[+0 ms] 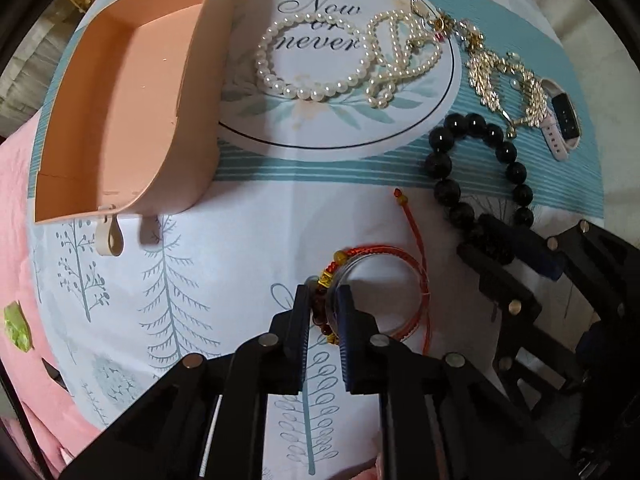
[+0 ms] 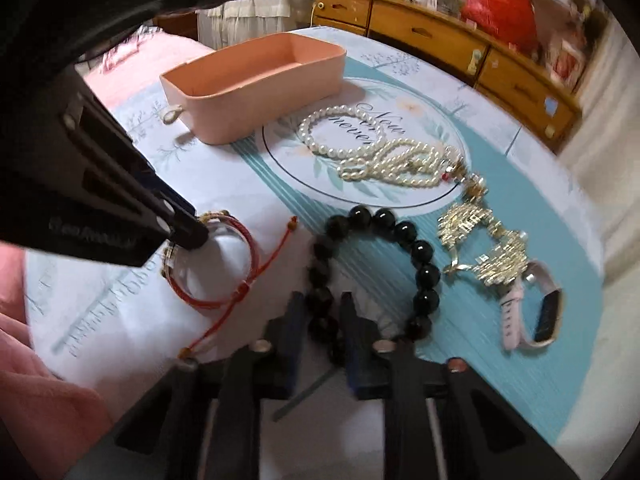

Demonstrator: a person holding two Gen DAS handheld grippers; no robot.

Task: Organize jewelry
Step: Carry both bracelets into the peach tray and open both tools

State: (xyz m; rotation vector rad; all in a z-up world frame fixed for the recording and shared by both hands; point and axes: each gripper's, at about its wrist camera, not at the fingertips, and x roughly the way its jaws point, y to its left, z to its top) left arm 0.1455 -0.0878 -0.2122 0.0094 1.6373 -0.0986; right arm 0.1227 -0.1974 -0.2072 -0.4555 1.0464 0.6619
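1. Looking over the printed cloth (image 1: 248,216) on the tabletop, we start with the biggest piece: the pink box (image 1: 132,92) stands open and empty at the far left, well apart from both grippers. We judge it rigid and light, the place where the jewelry should go.

2. Next in size is the black bead bracelet (image 2: 384,256), lying flat near the right side. Its beads look hard, smooth and fairly heavy, so we expect it to swing and slip. The right hand-held gripper (image 2: 320,320) has its jaws drawn in close on either side of the beads at the near side of the loop; they look pinched on the strand, though blur keeps us from being sure of firm contact.

3. The pearl strands (image 1: 320,60) lie beyond, on the round printed emblem, one open ring and one tangled loop. We judge them limp and prone to snagging.

4. The gold chain piece (image 1: 508,84) and the small watch (image 1: 560,120) sit at the far right, touching; the chain looks delicate.

5. Smallest is the red cord bracelet (image 1: 384,292), near the front centre. The left hand-held gripper (image 1: 324,300) is nearly pressed together, nipping the beaded part at the loop's left edge. We think it soft, very light and floppy; holding that knotted, beaded section seems wiser than the thin cord.
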